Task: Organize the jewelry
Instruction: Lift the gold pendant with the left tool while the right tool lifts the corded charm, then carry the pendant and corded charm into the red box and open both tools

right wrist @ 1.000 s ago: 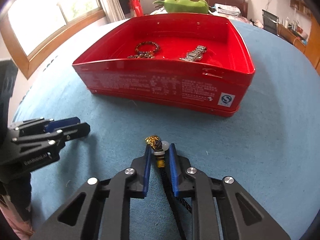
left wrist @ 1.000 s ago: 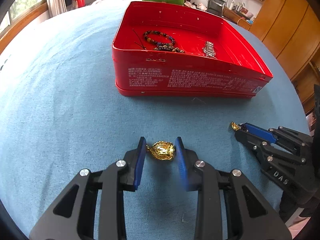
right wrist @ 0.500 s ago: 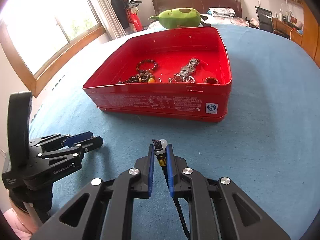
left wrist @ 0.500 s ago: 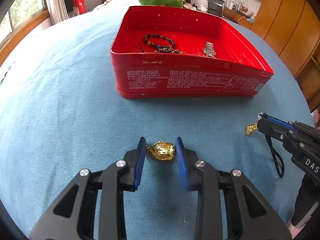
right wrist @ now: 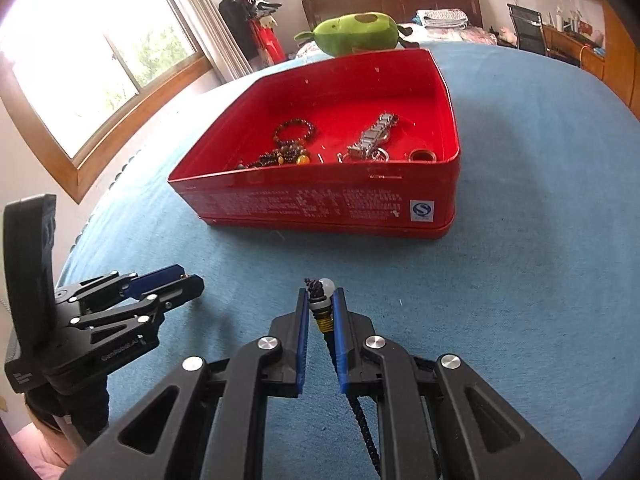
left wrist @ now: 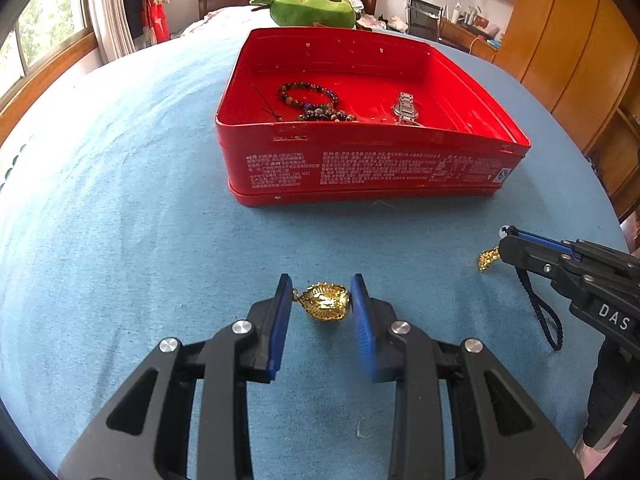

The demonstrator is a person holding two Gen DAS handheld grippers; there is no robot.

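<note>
My left gripper (left wrist: 323,303) is shut on a gold filigree pendant (left wrist: 325,302), held just over the blue cloth (left wrist: 120,220). My right gripper (right wrist: 321,304) is shut on a corded charm (right wrist: 321,300) with a white bead and a brass coil; its dark cord runs back under the jaws. In the left wrist view the right gripper (left wrist: 507,242) is at the right, with a gold charm (left wrist: 488,258) dangling off its tip and the cord loop (left wrist: 544,320) hanging. An open red tin (left wrist: 360,132) (right wrist: 320,168) stands beyond both. The left gripper (right wrist: 192,276) shows side-on at the left of the right wrist view.
The tin holds bead bracelets (left wrist: 308,94) (right wrist: 294,132), a metal watch band (left wrist: 406,106) (right wrist: 372,140) and a ring (right wrist: 422,156). A green plush toy (left wrist: 312,8) lies behind the tin. A window (right wrist: 100,52) is on the left, wooden wardrobes (left wrist: 568,40) on the right.
The right gripper has risen off the cloth with its corded charm, so the gold end and cord loop now hang free. The left gripper keeps the pendant as before.
</note>
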